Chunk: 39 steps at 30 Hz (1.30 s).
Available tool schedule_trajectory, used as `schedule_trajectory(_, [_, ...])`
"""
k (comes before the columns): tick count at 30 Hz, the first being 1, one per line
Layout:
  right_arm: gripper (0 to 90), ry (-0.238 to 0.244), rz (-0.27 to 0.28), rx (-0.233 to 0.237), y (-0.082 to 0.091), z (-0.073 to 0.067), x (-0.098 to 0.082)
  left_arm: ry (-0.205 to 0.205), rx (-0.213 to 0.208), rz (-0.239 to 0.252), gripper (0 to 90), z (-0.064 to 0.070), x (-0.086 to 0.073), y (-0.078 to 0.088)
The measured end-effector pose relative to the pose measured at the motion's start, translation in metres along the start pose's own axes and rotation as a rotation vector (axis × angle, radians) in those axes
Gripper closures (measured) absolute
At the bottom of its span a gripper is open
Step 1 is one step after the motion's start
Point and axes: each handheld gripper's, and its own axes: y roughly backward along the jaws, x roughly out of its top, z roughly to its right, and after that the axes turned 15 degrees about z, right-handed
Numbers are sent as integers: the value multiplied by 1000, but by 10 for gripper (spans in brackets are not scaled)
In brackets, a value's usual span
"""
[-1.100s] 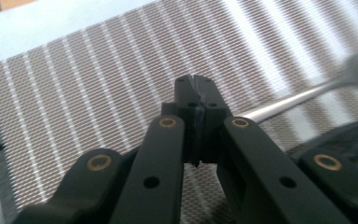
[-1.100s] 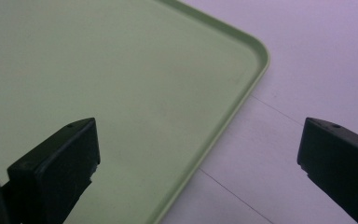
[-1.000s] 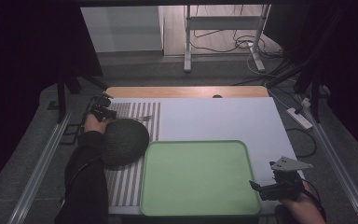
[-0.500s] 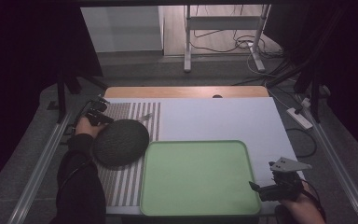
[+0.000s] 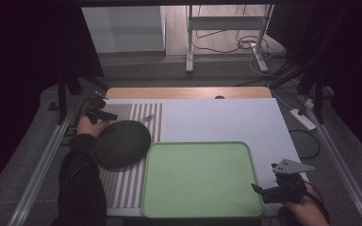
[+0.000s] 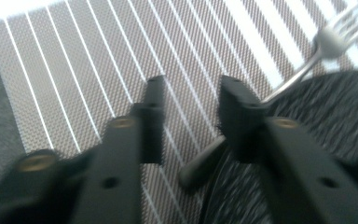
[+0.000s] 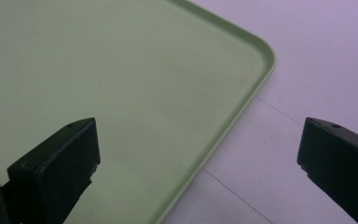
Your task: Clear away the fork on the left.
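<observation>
The left tool (image 6: 189,121) has just been opening; its black jaws stand narrowly apart over the striped woven mat (image 6: 74,70), nothing gripped. The metal fork (image 6: 303,65) lies just beside, its handle across the round dark textured plate (image 5: 121,143). The right tool (image 7: 198,163) gapes wide above the smooth green tray's (image 7: 121,93) rounded corner on the white worktop (image 5: 217,120).

Plate (image 5: 121,143) on mat (image 5: 127,188), left of tray (image 5: 202,179)

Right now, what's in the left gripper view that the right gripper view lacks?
Left gripper view: striped placemat, fork, dark round plate. The left gripper has just been opening its jaws, with the fork handle loose between them. Right gripper view: green tray, white table. Shared: black jaws standing apart. The right gripper holds nothing.
</observation>
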Motion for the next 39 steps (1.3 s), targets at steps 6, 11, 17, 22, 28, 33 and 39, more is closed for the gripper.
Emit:
schedule_trajectory(6, [0,4,-2,2,0,0,0,-43,-17,21,188,21,14,-10])
schedule_trajectory(11, [0,9,-4,3,0,0,0,-80,-60,10,0,43,25,-24])
schedule_trajectory(17, [0,10,-4,5,0,-1,0,-147,-90,-47,0,70,34,-44])
schedule_trajectory(22, [0,14,-3,5,0,-1,0,-215,-90,-106,0,89,36,-63])
schedule_trajectory(28, [0,15,-2,8,0,-1,0,-278,-56,-175,0,98,34,-80])
schedule_trajectory(33, [0,17,-3,9,0,-1,0,-243,-56,-174,0,85,32,-78])
schedule_trajectory(39, [0,17,-4,9,0,-1,0,-135,-24,-130,17,56,26,-68])
